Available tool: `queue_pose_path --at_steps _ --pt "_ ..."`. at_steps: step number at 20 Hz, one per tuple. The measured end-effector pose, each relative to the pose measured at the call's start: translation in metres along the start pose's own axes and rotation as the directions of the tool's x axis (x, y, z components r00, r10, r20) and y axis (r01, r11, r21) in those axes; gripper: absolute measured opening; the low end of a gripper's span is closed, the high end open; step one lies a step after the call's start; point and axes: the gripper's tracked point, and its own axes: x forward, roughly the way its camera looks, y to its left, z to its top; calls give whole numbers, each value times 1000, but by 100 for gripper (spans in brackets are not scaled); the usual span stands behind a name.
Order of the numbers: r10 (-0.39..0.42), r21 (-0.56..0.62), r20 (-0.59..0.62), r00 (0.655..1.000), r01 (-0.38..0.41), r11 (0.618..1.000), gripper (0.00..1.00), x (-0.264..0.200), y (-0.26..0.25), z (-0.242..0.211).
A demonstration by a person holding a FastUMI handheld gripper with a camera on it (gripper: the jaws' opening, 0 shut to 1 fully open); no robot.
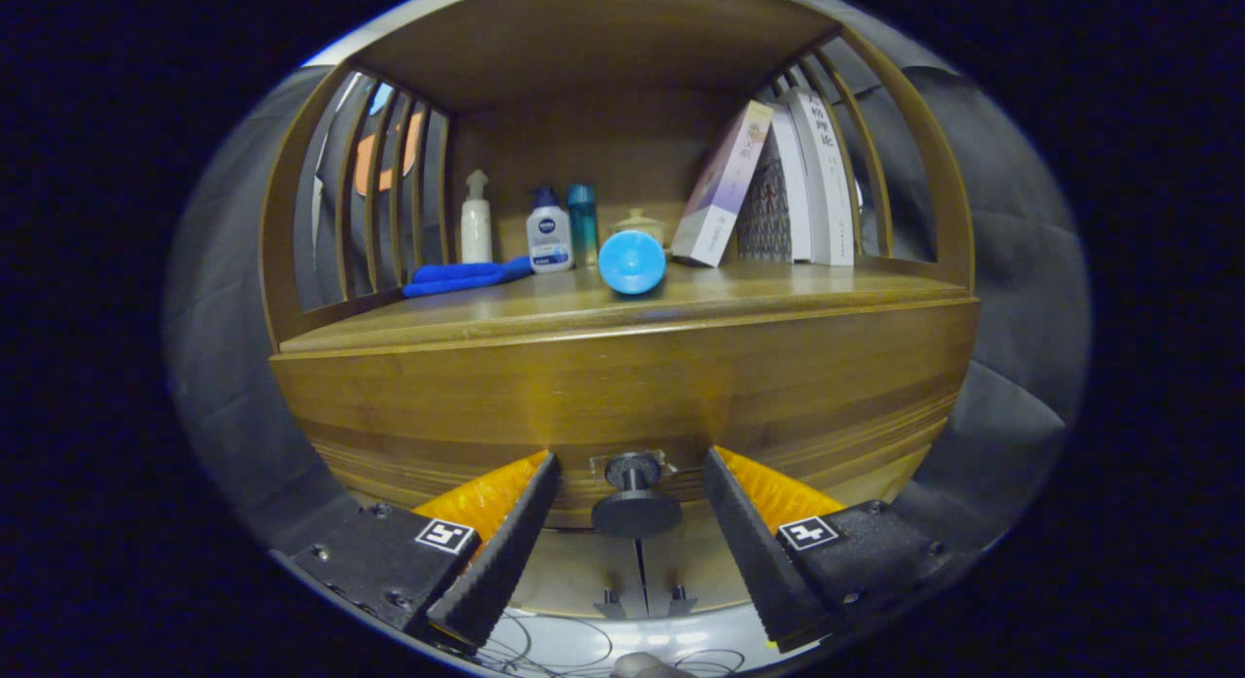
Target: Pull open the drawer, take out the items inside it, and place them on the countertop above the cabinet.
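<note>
Between the spread fingers of the gripper (632,532) sits the drawer knob (635,493), untouched on either side (jaws wide apart), on the closed drawer (622,396). Above, on the countertop (778,294), a blue cup (631,262) lies near the front edge, bottles (549,231) and a blue cloth (462,276) toward the back left, books (778,187) at the back right.

I'm holding the gripper (632,532) spread wide, its fingers flanking the dark round drawer knob (636,498) without touching it. The brown wooden drawer front (622,396) is sitting closed. On the wooden countertop (778,289) above, a blue round cap-ended cylinder (631,262), a blue folded cloth (462,276), white bottles (549,231) and leaning books (768,187) are resting.
</note>
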Motion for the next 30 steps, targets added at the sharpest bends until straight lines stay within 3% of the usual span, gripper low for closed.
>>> queue_pose_path --at_steps 6,13,21,30 --pt "9 -73 81 997 -3 997 99 -96 -7 30" --pt "32 -34 228 973 -25 999 99 -213 -10 49" --pt "70 -101 308 949 -40 994 99 -265 2 53" --pt "58 -93 311 949 -31 995 98 -272 2 51"
